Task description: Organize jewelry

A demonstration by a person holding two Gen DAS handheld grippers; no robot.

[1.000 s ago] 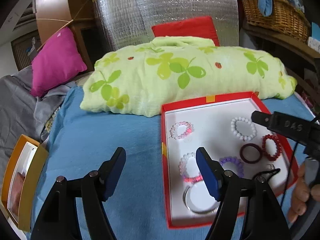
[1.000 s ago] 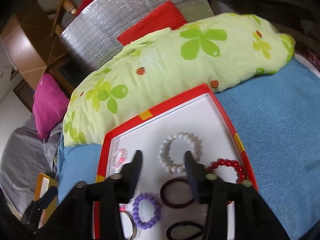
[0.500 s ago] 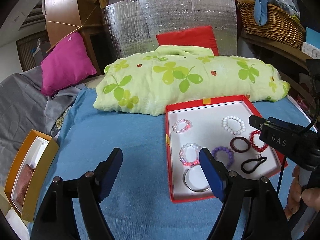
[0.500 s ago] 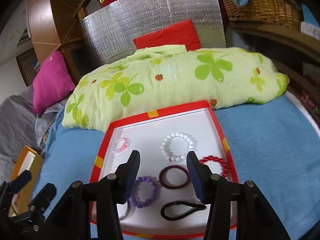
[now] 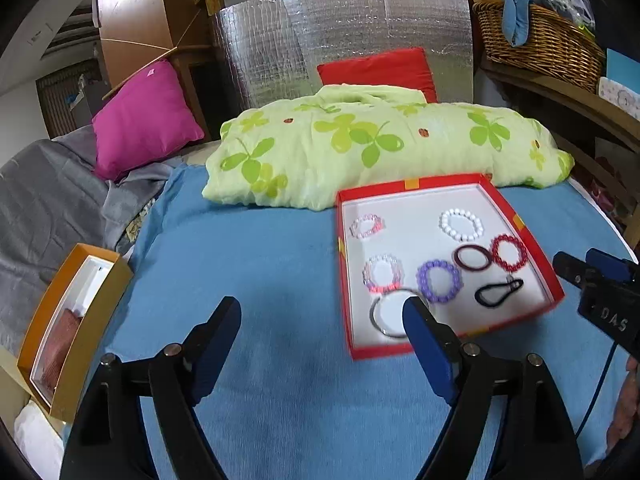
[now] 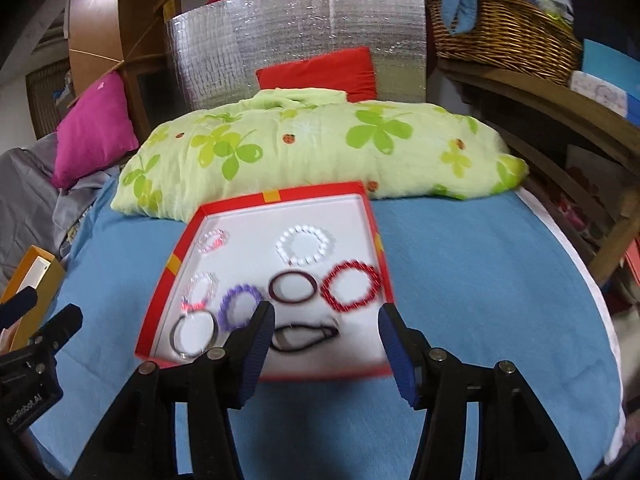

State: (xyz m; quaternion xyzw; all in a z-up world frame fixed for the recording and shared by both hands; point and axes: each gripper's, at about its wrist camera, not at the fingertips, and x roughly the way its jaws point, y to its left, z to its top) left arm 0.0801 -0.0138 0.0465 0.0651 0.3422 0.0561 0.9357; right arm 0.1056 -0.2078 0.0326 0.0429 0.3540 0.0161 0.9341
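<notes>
Both grippers, left (image 5: 322,318) and right (image 6: 326,324), spread, empty; orange box (image 5: 76,328) fully visible only leftward.

Both grippers drawn back from red tray (image 6: 376,216) — fingers (image 6: 256,344) spread wider

A shallow red box (image 6: 362,196) with a white floor lies flat on the blue cover. Inside, apart from one another, lie a white bead bracelet (image 6: 305,246), red bead bracelet (image 6: 352,287), purple bead bracelet (image 6: 239,305), two pale pink ones, a maroon ring (image 6: 291,286), a black hair tie (image 6: 306,335) and a metal bangle (image 6: 194,335).
</notes>
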